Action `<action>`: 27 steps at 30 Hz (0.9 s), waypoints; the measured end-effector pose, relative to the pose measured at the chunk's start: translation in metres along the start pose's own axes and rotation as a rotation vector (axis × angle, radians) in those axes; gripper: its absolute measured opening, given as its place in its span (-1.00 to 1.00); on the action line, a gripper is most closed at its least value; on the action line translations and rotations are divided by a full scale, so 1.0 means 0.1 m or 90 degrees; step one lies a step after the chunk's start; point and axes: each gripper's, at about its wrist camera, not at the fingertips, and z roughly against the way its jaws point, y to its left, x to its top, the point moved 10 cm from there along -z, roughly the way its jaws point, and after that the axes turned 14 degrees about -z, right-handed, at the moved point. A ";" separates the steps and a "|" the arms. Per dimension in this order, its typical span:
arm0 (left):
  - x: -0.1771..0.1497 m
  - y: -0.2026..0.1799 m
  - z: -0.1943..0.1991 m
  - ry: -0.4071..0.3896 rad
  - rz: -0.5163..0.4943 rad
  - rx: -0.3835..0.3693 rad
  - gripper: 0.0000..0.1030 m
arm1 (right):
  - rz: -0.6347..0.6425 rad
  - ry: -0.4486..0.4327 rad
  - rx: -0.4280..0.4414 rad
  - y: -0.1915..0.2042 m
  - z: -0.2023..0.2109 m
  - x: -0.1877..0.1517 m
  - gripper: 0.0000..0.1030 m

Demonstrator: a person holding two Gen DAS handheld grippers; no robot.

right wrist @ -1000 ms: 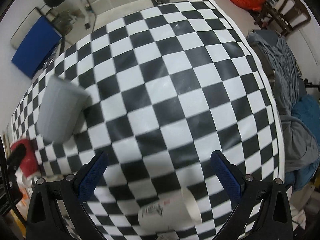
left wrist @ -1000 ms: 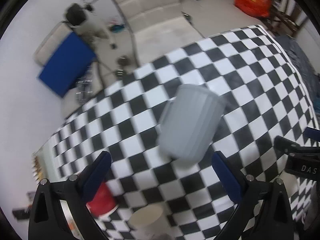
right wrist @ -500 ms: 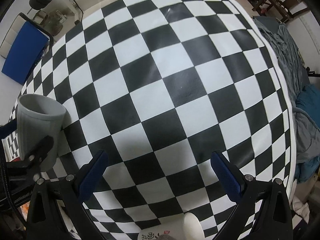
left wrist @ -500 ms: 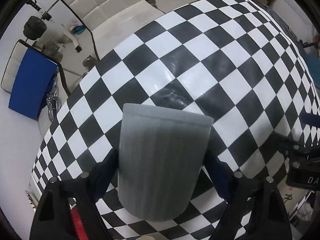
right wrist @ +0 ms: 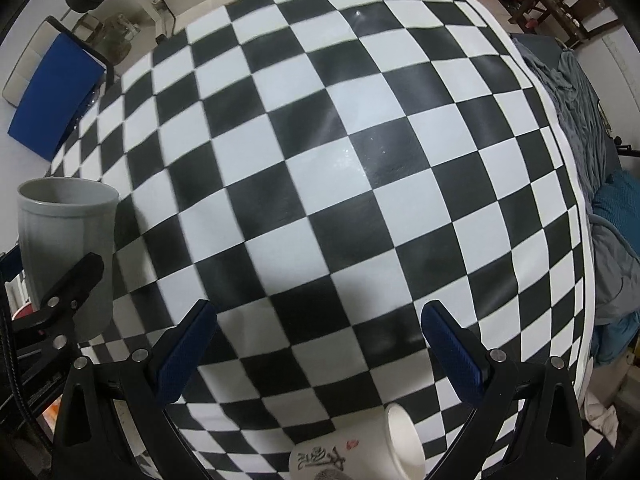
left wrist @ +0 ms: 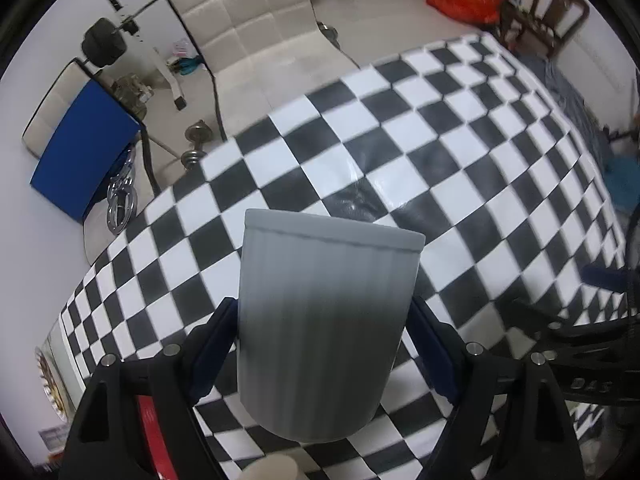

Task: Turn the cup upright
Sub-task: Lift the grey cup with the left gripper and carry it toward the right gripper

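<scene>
The left gripper (left wrist: 324,344) clamped the grey cup (left wrist: 324,328) upright at six o'clock; a loosened grip risked toppling it. The right gripper (right wrist: 320,344) stood apart, empty.

Little lettering can be read here. In the left wrist view the black body of the right gripper (left wrist: 576,356) at the right edge carries pale raised letters that look like "DAS", cut off by the frame so the rest cannot be told. In the right wrist view the white cup (right wrist: 360,448) lying on its side at the bottom edge bears dark brush-style markings and a small red stamp-like mark, both too blurred and distorted to read.
</scene>
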 end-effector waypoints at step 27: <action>-2.63 -0.97 0.85 0.048 0.380 -0.071 0.60 | 0.203 -0.035 0.081 -0.63 0.86 -2.16 1.00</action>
